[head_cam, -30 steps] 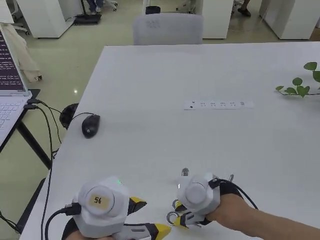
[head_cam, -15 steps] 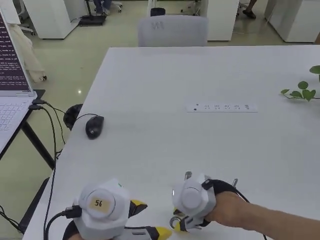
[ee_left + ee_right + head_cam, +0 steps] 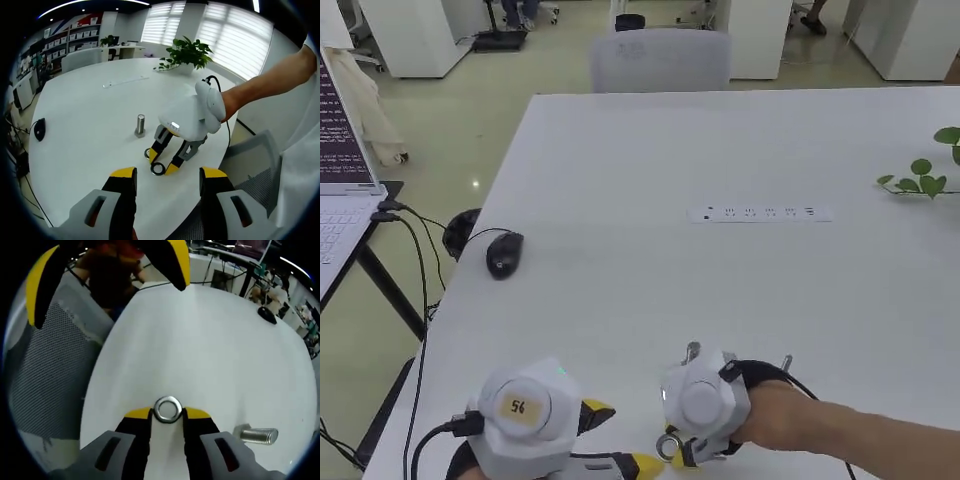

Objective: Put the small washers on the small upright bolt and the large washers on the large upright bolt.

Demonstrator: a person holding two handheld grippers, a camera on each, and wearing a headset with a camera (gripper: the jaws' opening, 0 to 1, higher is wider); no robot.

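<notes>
Right gripper (image 3: 675, 452) edged toward left gripper (image 3: 622, 437), tipped down, fingers pinching a washer (image 3: 157, 410); we see left fingers wide.

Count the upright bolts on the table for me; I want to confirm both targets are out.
2. The thick bolt stands just beyond the right gripper, which holds a washer; the thin bolt stands farther right, behind the person's hand. Both are partly hidden.
</notes>
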